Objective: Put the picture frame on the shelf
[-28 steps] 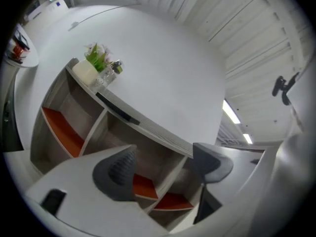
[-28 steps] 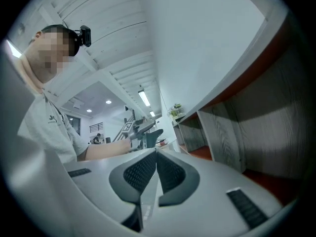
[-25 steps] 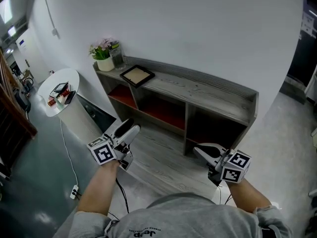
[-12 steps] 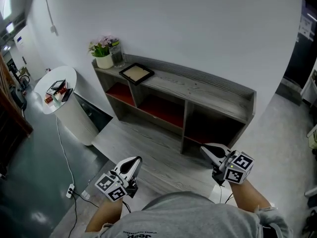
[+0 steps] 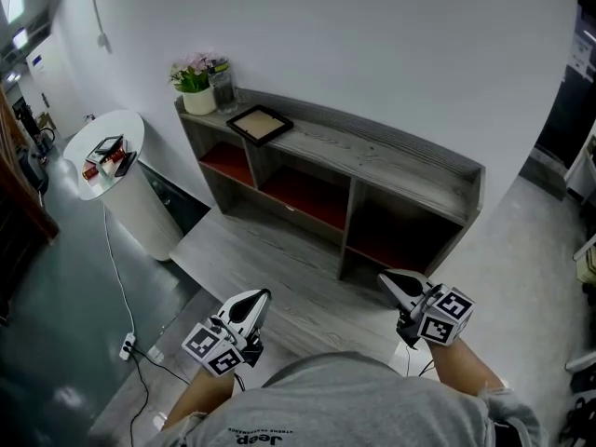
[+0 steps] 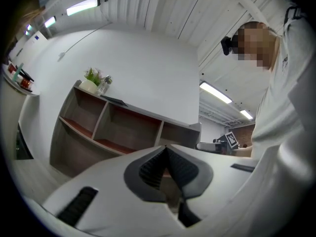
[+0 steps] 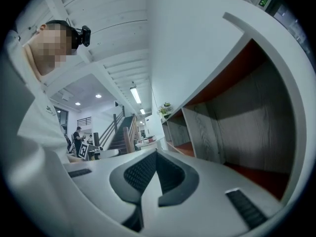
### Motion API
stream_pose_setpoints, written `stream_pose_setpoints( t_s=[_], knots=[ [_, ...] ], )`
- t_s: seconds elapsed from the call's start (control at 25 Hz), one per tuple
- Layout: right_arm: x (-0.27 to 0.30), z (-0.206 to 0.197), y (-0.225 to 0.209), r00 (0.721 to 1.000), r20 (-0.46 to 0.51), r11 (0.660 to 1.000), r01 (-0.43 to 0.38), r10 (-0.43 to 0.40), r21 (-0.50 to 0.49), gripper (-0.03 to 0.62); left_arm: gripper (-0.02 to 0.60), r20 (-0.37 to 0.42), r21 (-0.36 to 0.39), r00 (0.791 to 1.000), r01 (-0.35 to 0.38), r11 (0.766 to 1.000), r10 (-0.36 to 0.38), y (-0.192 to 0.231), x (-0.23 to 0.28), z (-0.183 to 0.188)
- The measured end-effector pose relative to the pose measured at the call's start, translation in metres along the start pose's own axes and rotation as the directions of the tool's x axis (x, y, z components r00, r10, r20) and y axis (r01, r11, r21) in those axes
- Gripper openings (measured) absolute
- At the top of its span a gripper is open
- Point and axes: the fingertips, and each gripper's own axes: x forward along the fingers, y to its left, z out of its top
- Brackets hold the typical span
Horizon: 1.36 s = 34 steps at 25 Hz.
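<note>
Grey wood makes up the shelf against the white wall, and we see the picture frame lying flat on its top board near the left end, just beside a potted plant. We hold both tools low and close to our body, well apart from the shelf. Our left gripper is clenched with nothing between its jaws, and our right gripper is likewise closed and empty. A round white table stands left of the shelf.
</note>
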Motion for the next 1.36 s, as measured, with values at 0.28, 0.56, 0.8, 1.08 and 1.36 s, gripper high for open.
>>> stream_pose_setpoints(
  t_s=[0.28, 0.56, 0.8, 1.08, 1.36],
  knots=[
    [0.001, 0.007, 0.003, 1.000, 0.014, 0.999, -0.010, 0.010, -0.030, 0.006, 0.012, -0.019, 0.041, 1.000, 0.019, 0.999, -0.018, -0.007, 0.005, -0.001],
    [-0.001, 0.008, 0.000, 1.000, 0.009, 0.998, 0.012, -0.011, -0.061, 0.005, 0.012, -0.038, 0.063, 0.999, 0.034, 0.997, -0.031, -0.012, 0.008, -0.003],
    [0.000, 0.006, 0.002, 1.000, 0.000, 0.997, 0.009, -0.009, -0.075, 0.005, 0.012, -0.042, 0.058, 0.998, 0.039, 0.998, -0.037, -0.014, 0.010, -0.004],
    [0.000, 0.006, 0.002, 1.000, -0.003, 0.997, 0.006, -0.006, -0.079, 0.005, 0.011, -0.050, 0.062, 0.998, 0.038, 0.997, -0.034, -0.014, 0.009, -0.004],
    [0.001, 0.006, 0.005, 1.000, -0.006, 0.996, -0.004, 0.003, -0.089, 0.005, 0.011, -0.054, 0.064, 0.998, 0.038, 0.997, -0.035, -0.015, 0.009, -0.006]
  ],
)
